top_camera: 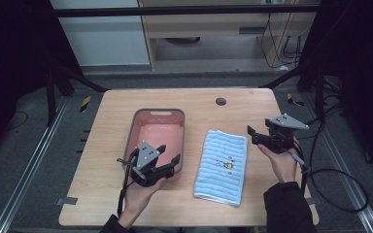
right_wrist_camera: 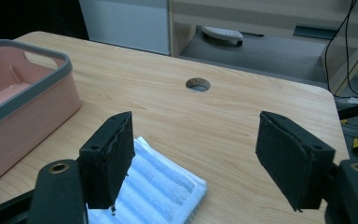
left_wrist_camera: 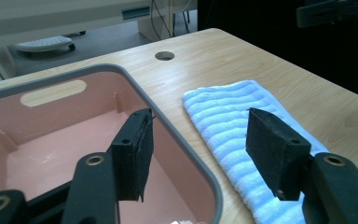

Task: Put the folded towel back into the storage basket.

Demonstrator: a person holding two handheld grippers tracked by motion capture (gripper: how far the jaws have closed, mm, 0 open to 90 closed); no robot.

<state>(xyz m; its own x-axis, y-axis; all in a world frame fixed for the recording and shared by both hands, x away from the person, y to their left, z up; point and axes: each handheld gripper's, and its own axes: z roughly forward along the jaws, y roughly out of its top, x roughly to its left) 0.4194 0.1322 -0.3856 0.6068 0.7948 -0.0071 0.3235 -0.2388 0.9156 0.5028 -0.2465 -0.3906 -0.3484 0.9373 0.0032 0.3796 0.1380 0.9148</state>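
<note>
Now both grippers hover released: left gripper (top_camera: 167,158) over the bin (top_camera: 159,114), right gripper (top_camera: 253,134) beside the towel (top_camera: 222,167) flat on the counter (top_camera: 116,111) (likely target); pinch a near corner squarely.

High view looks down from above the desk (top_camera: 184,204); both gripper views sit low and close — sharing the towel (left_wrist_camera: 228,121) and pink bin (right_wrist_camera: 23,102).
</note>
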